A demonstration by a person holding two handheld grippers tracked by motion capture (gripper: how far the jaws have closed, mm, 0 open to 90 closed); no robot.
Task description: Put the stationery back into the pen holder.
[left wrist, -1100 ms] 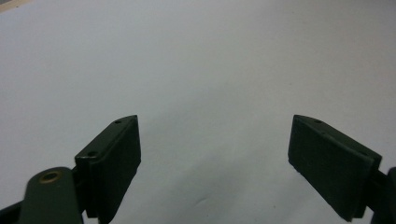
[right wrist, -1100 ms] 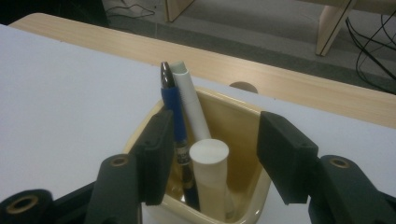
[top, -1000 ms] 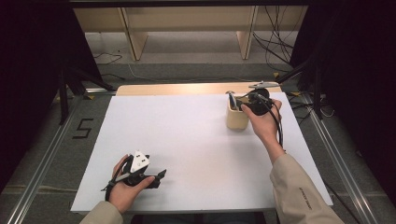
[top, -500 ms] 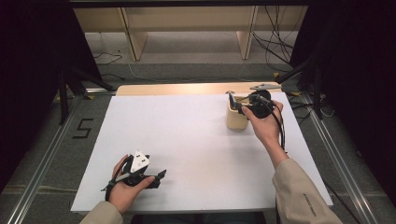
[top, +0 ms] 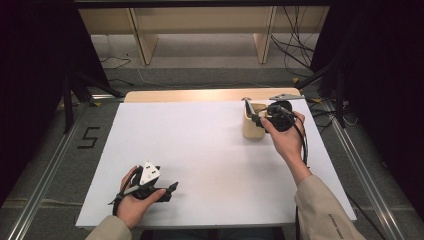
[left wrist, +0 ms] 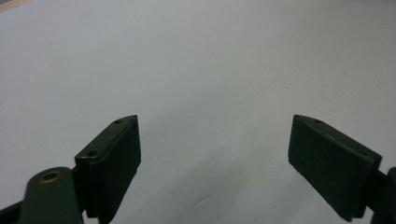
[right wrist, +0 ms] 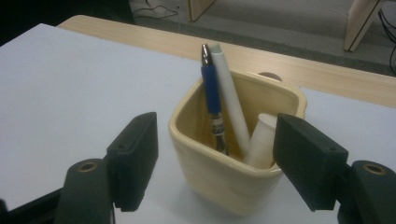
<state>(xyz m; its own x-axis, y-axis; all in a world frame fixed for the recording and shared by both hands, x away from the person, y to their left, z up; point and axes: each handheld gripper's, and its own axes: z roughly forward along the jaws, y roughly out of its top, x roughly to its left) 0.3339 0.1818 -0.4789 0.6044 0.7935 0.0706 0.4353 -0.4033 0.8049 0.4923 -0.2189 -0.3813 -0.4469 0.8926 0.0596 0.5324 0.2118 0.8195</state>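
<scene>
Left hand-held gripper (top: 172,187): black body, white three-cornered plate with dark dots on top, black cable. Right hand-held gripper (top: 255,118): black body, grey three-cornered plate at 12 o'clock, black cable along the forearm. Jaw pads: flat, dark, two recessed screws each, brass-coloured pivot bushings. Sleeves: beige; small dark lettering on the right.

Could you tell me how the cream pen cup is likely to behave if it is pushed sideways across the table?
The cream pen cup looks glazed, so it would probably slide on the white table. Its squat shape should resist tipping. The blue pen leaning inside may rattle.
</scene>
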